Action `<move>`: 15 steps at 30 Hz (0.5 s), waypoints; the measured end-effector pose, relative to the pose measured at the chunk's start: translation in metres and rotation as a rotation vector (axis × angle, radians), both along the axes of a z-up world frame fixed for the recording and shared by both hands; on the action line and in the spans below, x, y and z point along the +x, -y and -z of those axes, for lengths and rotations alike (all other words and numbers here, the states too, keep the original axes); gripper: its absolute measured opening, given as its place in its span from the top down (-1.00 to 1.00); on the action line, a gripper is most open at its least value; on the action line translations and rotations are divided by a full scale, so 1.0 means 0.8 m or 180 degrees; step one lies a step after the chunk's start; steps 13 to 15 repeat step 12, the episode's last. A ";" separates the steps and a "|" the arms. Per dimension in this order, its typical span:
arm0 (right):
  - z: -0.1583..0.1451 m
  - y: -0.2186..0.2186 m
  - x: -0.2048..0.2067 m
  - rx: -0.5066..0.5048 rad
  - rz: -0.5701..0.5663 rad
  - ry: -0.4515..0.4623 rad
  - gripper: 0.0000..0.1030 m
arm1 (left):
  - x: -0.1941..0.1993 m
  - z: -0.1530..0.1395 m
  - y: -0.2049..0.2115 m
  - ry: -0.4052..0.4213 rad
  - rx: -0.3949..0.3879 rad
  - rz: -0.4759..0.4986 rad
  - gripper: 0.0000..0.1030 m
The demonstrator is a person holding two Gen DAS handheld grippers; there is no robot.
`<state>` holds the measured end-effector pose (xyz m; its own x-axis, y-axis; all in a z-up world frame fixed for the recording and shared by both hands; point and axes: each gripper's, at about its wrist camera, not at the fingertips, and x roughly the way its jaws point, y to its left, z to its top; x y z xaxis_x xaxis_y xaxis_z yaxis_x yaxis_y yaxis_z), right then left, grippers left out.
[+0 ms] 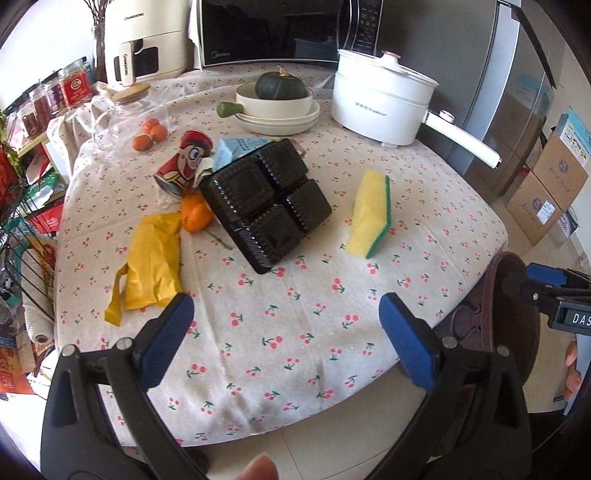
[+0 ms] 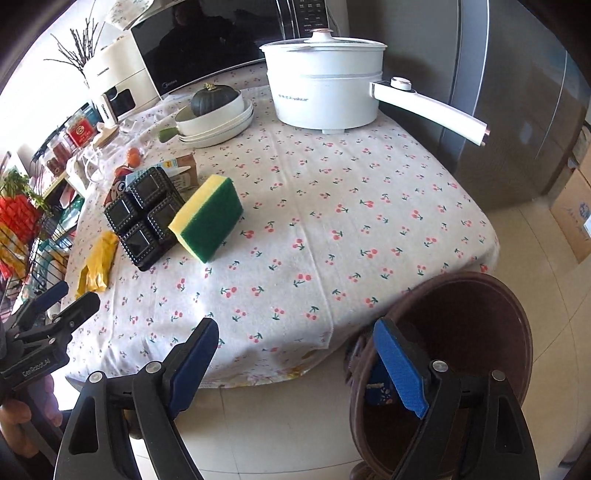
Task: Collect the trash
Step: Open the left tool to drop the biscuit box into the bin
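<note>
On the cherry-print tablecloth (image 1: 295, 314) lie a black four-cell plastic tray (image 1: 267, 205), a yellow wrapper (image 1: 151, 258), a red cartoon paper cup on its side (image 1: 184, 162), a blue carton (image 1: 236, 146) and a yellow-green sponge (image 1: 371, 214). The tray (image 2: 142, 218), wrapper (image 2: 96, 264) and sponge (image 2: 207, 218) show in the right wrist view too. A brown trash bin (image 2: 461, 369) stands on the floor at the table's near right corner. My left gripper (image 1: 286, 339) is open and empty over the near table edge. My right gripper (image 2: 295, 365) is open and empty above the bin's rim.
A white electric pot (image 1: 373, 99) with a long handle, stacked bowls holding a green squash (image 1: 277, 99), a glass jar (image 1: 125, 118), small oranges (image 1: 149, 133) and one orange (image 1: 195, 216) sit on the table. A microwave (image 1: 280, 29), a fridge (image 1: 517, 92) and cardboard boxes (image 1: 550, 184) stand around.
</note>
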<state>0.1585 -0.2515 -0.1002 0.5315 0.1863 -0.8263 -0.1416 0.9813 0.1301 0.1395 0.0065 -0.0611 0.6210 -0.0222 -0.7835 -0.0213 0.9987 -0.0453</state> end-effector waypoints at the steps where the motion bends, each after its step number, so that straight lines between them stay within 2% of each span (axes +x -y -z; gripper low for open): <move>1: -0.001 -0.005 0.000 -0.0003 -0.0005 0.0025 -0.71 | -0.001 -0.002 -0.003 0.0038 0.0032 -0.0032 -0.94; 7: -0.007 -0.018 0.001 -0.0017 0.0032 0.0187 -0.73 | -0.005 -0.010 -0.015 0.0139 0.0043 -0.0097 -0.94; 15: -0.003 -0.027 0.002 -0.0021 0.0032 0.0164 -0.74 | -0.004 -0.005 -0.018 0.0079 0.0081 -0.0102 -0.94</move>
